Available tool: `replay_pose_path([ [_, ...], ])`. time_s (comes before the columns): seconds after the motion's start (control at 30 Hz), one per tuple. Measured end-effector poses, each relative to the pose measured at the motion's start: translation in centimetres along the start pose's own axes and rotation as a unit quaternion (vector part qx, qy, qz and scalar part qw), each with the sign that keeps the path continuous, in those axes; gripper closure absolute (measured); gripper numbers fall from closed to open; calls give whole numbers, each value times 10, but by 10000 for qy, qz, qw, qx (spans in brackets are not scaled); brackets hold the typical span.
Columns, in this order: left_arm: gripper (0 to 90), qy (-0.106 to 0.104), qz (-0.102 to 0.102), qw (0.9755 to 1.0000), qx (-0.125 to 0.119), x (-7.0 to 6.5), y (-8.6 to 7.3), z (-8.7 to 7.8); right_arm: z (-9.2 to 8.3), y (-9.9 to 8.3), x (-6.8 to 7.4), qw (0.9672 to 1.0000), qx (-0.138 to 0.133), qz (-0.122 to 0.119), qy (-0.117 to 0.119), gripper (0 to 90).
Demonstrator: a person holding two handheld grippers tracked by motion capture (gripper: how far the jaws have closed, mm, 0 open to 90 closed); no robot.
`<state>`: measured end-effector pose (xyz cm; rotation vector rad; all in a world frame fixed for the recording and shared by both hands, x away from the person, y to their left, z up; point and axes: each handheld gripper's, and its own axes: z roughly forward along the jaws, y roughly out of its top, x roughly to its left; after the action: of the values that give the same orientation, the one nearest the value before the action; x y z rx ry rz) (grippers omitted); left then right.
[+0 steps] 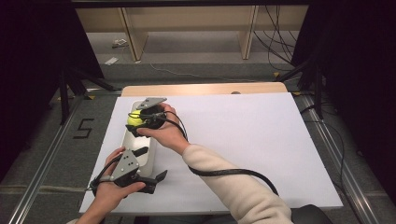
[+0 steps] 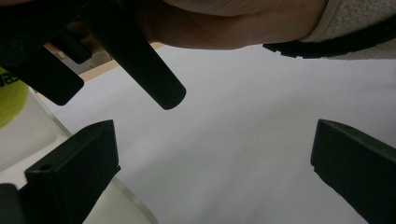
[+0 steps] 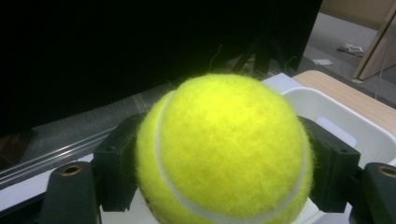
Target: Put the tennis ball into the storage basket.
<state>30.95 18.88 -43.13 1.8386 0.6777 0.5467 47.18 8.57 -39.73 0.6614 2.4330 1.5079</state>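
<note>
At the near left corner of the white sheet [image 1: 243,140], the left gripper [image 1: 148,164] sat low in the person's left hand [image 1: 109,193], just beside the near end of the tray [image 1: 148,161], and its jaws stood spread wide with nothing between them. One jaw reached over the tray's near rim, the other pointed out across the bare sheet. From the left gripper view that gap was plain: the two black jaws stood far apart at the bottom corners, with the left gripper [image 2: 215,154] aimed over white sheet [image 2: 243,140], the tray's [image 2: 28,135] pale wall under the left-hand jaw and a sliver of the ball [image 2: 8,100] at the far left edge. The other gripper's jaws hung above in that view. Moving right and farther up the table, the right gripper [image 1: 136,122] was over the tray's far half, held in the right hand [image 1: 166,133], whose cream sleeve [image 1: 233,186] crossed the sheet from the bottom edge. That gripper was pinching the ball [image 1: 134,119], which sat squarely between its jaws and above the tray rather than down in it; whether it touched the tray floor could not be told from above. The right gripper view settled the grip: the right gripper [image 3: 224,158] had the yellow ball [image 3: 224,149] squeezed from both sides, a black pad pressed into the felt at left and right, the white seam curving across the front. Behind the ball to the right lay the tray's [image 3: 327,107] white rim and hollow, then the wooden table [image 3: 355,100] edge beyond.
</note>
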Motion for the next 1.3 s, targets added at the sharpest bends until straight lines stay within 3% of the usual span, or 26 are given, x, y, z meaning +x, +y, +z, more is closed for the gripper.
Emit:
replay_pose_path([
  [1.3, 3, -23, 16, 10000, -16, -1, 1, -1, 16, -7, -5, 9996, 267, 89, -37, 258],
])
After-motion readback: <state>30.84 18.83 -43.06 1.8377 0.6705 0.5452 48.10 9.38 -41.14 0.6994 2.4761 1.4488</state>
